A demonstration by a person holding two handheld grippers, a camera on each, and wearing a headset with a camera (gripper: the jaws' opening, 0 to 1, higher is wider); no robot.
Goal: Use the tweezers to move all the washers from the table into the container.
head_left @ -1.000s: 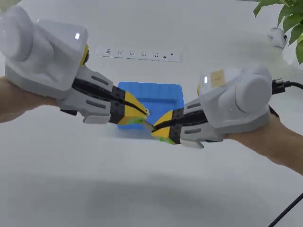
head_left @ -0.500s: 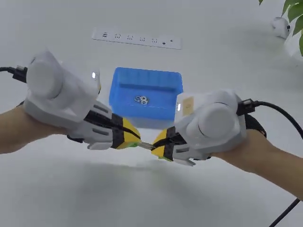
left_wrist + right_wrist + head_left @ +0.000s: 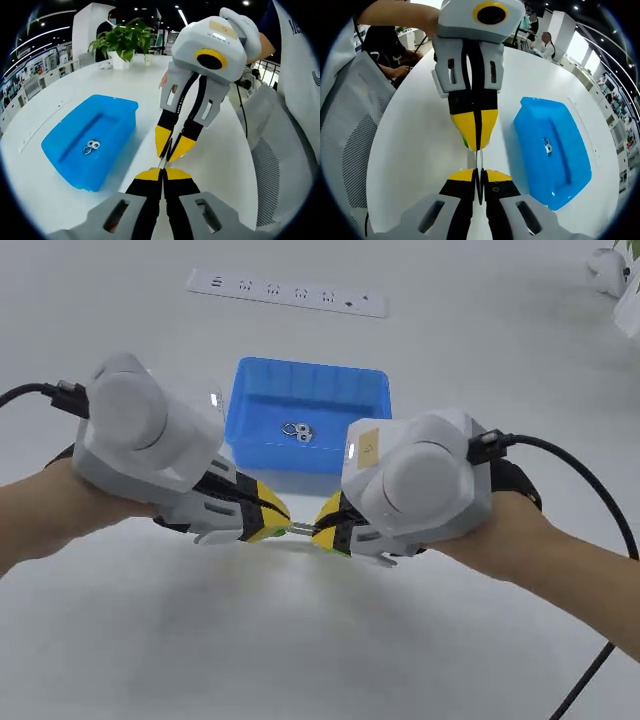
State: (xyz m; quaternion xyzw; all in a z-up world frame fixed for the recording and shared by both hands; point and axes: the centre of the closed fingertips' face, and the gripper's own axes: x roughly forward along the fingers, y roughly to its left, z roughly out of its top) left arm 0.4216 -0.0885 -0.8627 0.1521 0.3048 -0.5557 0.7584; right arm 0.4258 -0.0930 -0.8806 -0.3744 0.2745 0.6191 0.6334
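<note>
1. Left gripper (image 3: 281, 527), right gripper (image 3: 319, 531): nose to nose over the worktop (image 3: 300, 650), both sets of jaws clamped on the tweezers (image 3: 300, 529).
2. Likely a regrip: keep one clamp firm before loosening the other.
3. Blue container (image 3: 308, 371), beyond: washers (image 3: 298, 431) inside.

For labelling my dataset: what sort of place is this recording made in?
Probably an open-plan office or lab: a large white table with a power strip on it, a potted plant, and a mesh office chair beside it.
</note>
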